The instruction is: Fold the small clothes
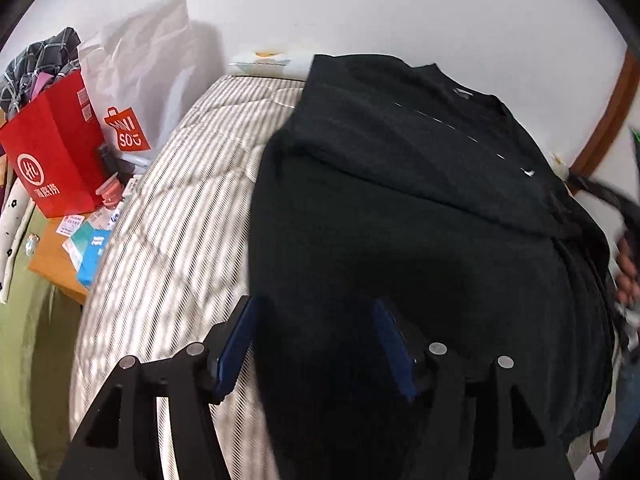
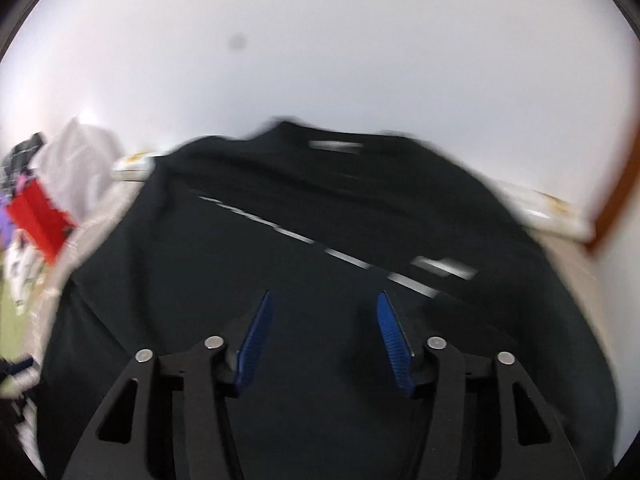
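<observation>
A black garment [image 1: 400, 200] with a white dashed line lies on a striped bed cover [image 1: 180, 220], one part folded over the rest. My left gripper [image 1: 316, 308] is open above the garment's near left edge, its blue pads apart and empty. In the right wrist view, which is blurred by motion, the same black garment [image 2: 300, 240] fills the middle. My right gripper [image 2: 324, 300] is open above it, with nothing between the blue pads.
A red paper bag [image 1: 52, 156] and a white Miniso bag [image 1: 136, 80] stand on a wooden side table [image 1: 52, 264] left of the bed, with small boxes [image 1: 92, 252]. A white wall is behind. A hand [image 1: 628, 272] shows at the right edge.
</observation>
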Demonstrator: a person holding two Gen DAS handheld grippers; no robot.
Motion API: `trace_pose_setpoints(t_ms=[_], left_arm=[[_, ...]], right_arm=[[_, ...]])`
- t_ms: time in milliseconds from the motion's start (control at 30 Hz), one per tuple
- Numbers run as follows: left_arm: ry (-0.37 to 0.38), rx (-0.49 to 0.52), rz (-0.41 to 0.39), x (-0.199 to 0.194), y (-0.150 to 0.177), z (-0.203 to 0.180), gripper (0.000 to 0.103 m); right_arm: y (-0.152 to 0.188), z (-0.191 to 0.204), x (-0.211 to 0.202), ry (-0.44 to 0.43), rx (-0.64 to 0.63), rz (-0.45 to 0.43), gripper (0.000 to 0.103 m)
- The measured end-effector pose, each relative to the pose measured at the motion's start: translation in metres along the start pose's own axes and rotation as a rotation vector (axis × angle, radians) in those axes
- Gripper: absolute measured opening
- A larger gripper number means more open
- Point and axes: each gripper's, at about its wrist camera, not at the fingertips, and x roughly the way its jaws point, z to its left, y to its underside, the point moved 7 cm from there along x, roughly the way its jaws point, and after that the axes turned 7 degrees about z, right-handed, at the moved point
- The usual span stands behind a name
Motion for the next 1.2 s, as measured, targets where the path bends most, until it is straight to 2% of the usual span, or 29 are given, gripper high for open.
trace_pose_setpoints(t_ms=[133, 233, 267, 400, 467, 567, 733, 800, 867, 900, 933, 1033, 1133, 1200], left_arm=[[0.007, 0.01, 0.009, -0.001, 0.015, -0.013, 0.062], [0.003, 0.025, 0.016, -0.002, 0.025, -0.023, 0.062], [-0.004, 0.033, 0.015, -0.003, 0.028, -0.026, 0.062], [-0.033, 0.042, -0.001, -0.008, 0.034, -0.029, 0.063], [-0.042, 0.022, -0.004, -0.011, 0.035, -0.026, 0.063], [-0.058, -0.005, -0.002, -0.012, 0.038, -0.021, 0.063], [-0.083, -0.027, 0.017, -0.008, 0.041, -0.017, 0.063], [-0.088, -0.023, 0.017, -0.008, 0.042, -0.017, 0.063], [-0.086, -0.018, 0.015, -0.009, 0.043, -0.017, 0.063], [-0.085, -0.016, 0.013, -0.01, 0.043, -0.017, 0.063], [-0.085, -0.012, 0.011, -0.011, 0.042, -0.016, 0.063], [-0.106, 0.006, 0.004, -0.014, 0.041, -0.012, 0.063], [-0.152, 0.037, -0.014, -0.016, 0.039, -0.006, 0.063], [-0.154, 0.036, -0.019, -0.017, 0.038, 0.0, 0.063]], right_arm=[[0.088, -0.114, -0.054, 0.207, 0.091, -0.002, 0.063], [0.147, -0.184, -0.079, 0.288, 0.163, 0.04, 0.068], [0.176, -0.214, -0.086, 0.32, 0.209, 0.062, 0.068], [0.243, -0.279, -0.098, 0.376, 0.329, 0.118, 0.068], [0.27, -0.302, -0.1, 0.376, 0.373, 0.137, 0.068], [0.292, -0.319, -0.104, 0.361, 0.385, 0.136, 0.068], [0.295, -0.323, -0.099, 0.382, 0.357, 0.127, 0.068], [0.288, -0.32, -0.091, 0.37, 0.367, 0.122, 0.062], [0.282, -0.32, -0.088, 0.323, 0.387, 0.113, 0.036], [0.277, -0.316, -0.083, 0.323, 0.394, 0.11, 0.027], [0.273, -0.315, -0.081, 0.346, 0.385, 0.112, 0.014], [0.26, -0.313, -0.085, 0.372, 0.374, 0.107, 0.01], [0.225, -0.301, -0.11, 0.354, 0.365, 0.019, 0.01], [0.185, -0.278, -0.131, 0.321, 0.331, -0.055, 0.01]])
